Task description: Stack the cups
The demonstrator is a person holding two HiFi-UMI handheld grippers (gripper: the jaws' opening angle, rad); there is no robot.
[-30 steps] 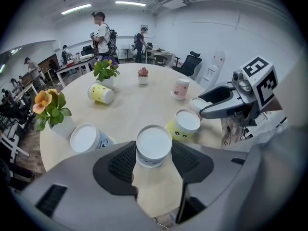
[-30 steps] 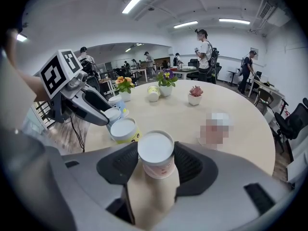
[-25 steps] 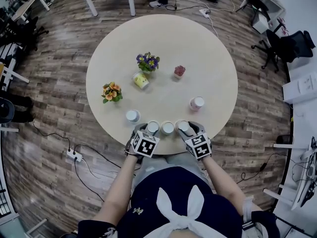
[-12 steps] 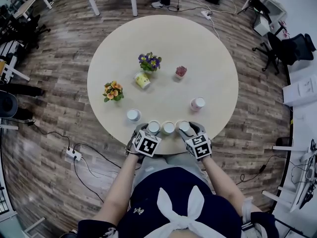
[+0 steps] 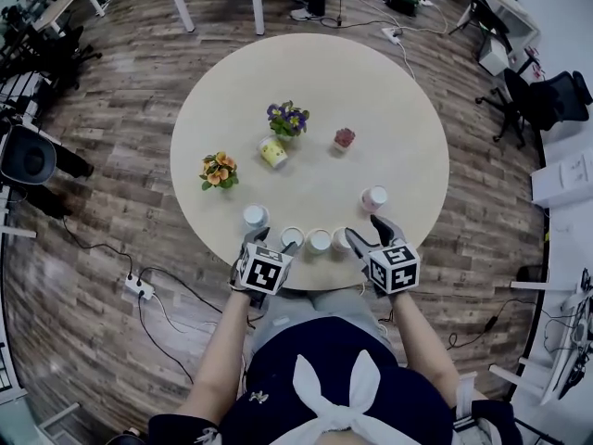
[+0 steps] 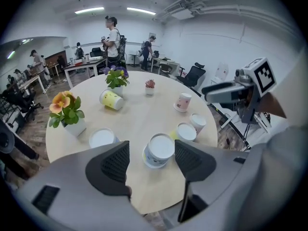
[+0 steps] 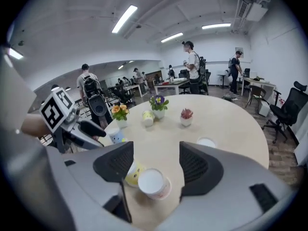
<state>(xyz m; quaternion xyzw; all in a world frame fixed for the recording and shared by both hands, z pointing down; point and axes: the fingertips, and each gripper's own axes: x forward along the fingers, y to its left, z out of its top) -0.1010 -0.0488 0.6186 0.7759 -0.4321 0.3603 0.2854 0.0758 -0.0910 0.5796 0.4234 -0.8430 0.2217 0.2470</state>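
1. Head view gives me the round surface (image 5: 408, 109) with three cups in a row at its near edge. I take the middle cup (image 5: 319, 240) as my mark.
2. Far left of the middle cup and further back stands the orange flower pot (image 5: 219, 169). A lone cup (image 5: 255, 216) stands closer in, left of the middle cup and a little behind it.
3. My left gripper (image 5: 271, 243) hangs just left of the middle cup, over the left-end cup (image 5: 292, 238). In the left gripper view its jaws have just been opening and stand wide apart. That cup sits upright on the surface in the gap, and neither pad touches it.
4. Well behind the middle cup a yellow cup (image 5: 273, 152) lies on its side. The purple flower pot (image 5: 288, 119) is just beyond it, and the red plant pot (image 5: 344, 138) stands off to the right of both.
5. The right-end cup (image 5: 343, 239) stands just beside the middle cup on its right. My right gripper (image 5: 372, 232) hangs above it. In the right gripper view its jaws have also just been opening and are apart. That cup shows low in the gap, clear of both pads, with the middle cup next to it.
6. Further right of the middle cup and behind it, past the right gripper, a pink cup (image 5: 373, 197) stands alone.
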